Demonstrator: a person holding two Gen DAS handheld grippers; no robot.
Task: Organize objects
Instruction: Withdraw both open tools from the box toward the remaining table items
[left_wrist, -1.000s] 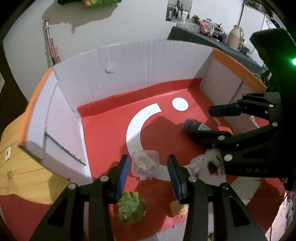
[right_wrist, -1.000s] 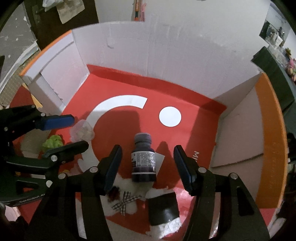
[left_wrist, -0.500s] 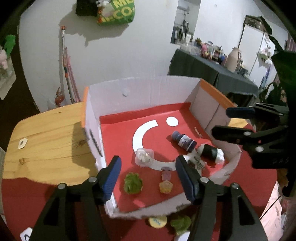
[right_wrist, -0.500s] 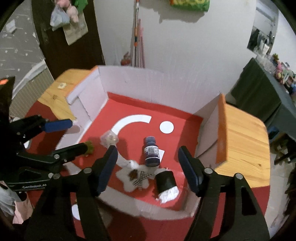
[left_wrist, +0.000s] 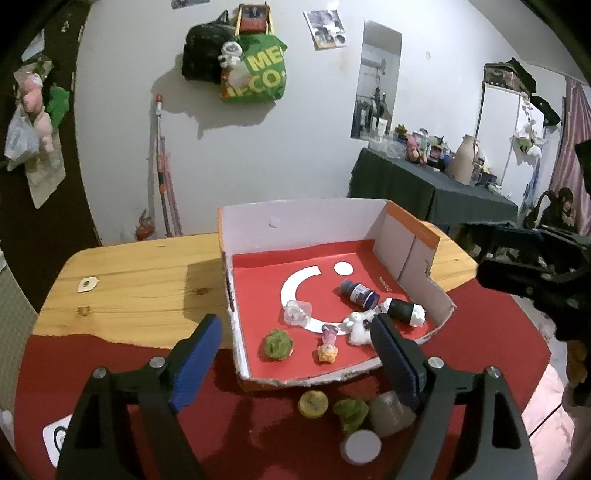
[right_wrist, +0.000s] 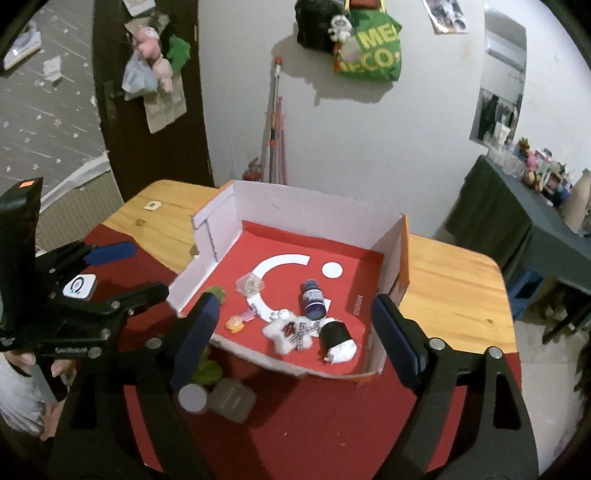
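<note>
In front of you sits an open cardboard box (left_wrist: 306, 218) with white walls and a red floor. Inside it, a dark blue bottle (left_wrist: 359, 293) lies on its side beside a black-and-white roll (left_wrist: 404, 311), also lying down. A white plush toy (left_wrist: 360, 326), a small pink-and-yellow figure (left_wrist: 328, 345), a fuzzy green ball (left_wrist: 277, 343) and a clear little container (left_wrist: 296, 312) rest on the floor near the front. Outside, just before the box's front wall, you have a yellow-green disc (left_wrist: 313, 403), a green toy (left_wrist: 351, 412), a greyish block (left_wrist: 389, 415) and a white cap (left_wrist: 361, 447).

left gripper (left_wrist: 295, 360): drawn back from clear cup (left_wrist: 296, 312), jaws opening, empty | right gripper (right_wrist: 291, 341): drawn back from dark bottle (right_wrist: 313, 298), jaws opening, empty
</note>
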